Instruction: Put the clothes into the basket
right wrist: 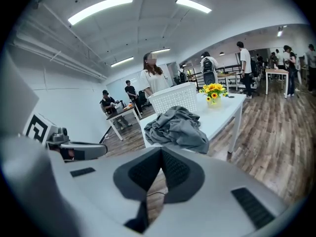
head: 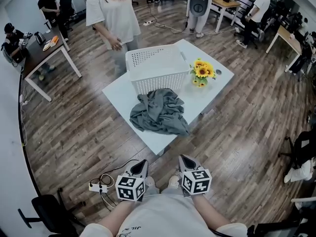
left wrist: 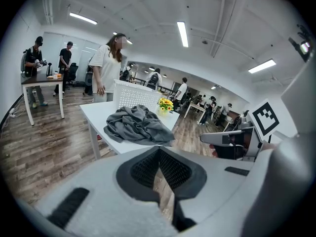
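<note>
A crumpled grey garment point(head: 159, 112) lies on the white table point(head: 118, 90), right in front of a white perforated basket point(head: 157, 68). The same grey garment point(left wrist: 137, 124) and basket point(left wrist: 131, 96) appear ahead in the left gripper view, and the garment point(right wrist: 178, 126) and basket point(right wrist: 174, 98) in the right gripper view. My left gripper point(head: 140, 168) and right gripper point(head: 186, 162) are held close to my body, well short of the table. Both are shut with nothing between their jaws.
A small vase of sunflowers point(head: 202, 72) stands on the table right of the basket. A person in a white shirt point(head: 112, 15) stands behind the table. A power strip with cables point(head: 98, 186) lies on the wooden floor by my left gripper. Desks and other people fill the room's edges.
</note>
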Motion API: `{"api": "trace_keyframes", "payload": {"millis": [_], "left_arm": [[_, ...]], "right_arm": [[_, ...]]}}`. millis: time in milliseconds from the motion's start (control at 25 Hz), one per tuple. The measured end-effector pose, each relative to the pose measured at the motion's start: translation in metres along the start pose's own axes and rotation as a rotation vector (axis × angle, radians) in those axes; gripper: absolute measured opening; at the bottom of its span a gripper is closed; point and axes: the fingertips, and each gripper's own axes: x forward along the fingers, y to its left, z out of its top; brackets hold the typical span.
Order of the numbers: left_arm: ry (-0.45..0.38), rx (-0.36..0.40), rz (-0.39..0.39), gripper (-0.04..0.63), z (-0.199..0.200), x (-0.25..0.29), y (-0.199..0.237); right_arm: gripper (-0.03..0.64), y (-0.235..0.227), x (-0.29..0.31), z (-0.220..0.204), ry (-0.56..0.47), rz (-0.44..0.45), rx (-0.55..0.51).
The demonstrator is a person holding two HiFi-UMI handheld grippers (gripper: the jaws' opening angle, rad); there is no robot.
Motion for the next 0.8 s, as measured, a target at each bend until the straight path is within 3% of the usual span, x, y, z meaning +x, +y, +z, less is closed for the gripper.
{"api": "trace_keyframes", "payload": {"millis": [560, 800], "left_arm": [[-0.012, 0.018, -0.042, 0.012, 0.018, -0.014, 0.043], [-0.002, 0.005, -0.042, 0.012, 0.027, 0.004, 0.052]], "right_arm": [[0.014, 0.054, 0.024, 0.003, -0.024, -0.013, 0.023], [0.014, 0.045, 0.040, 0.015, -0.019, -0.021, 0.007]]}}
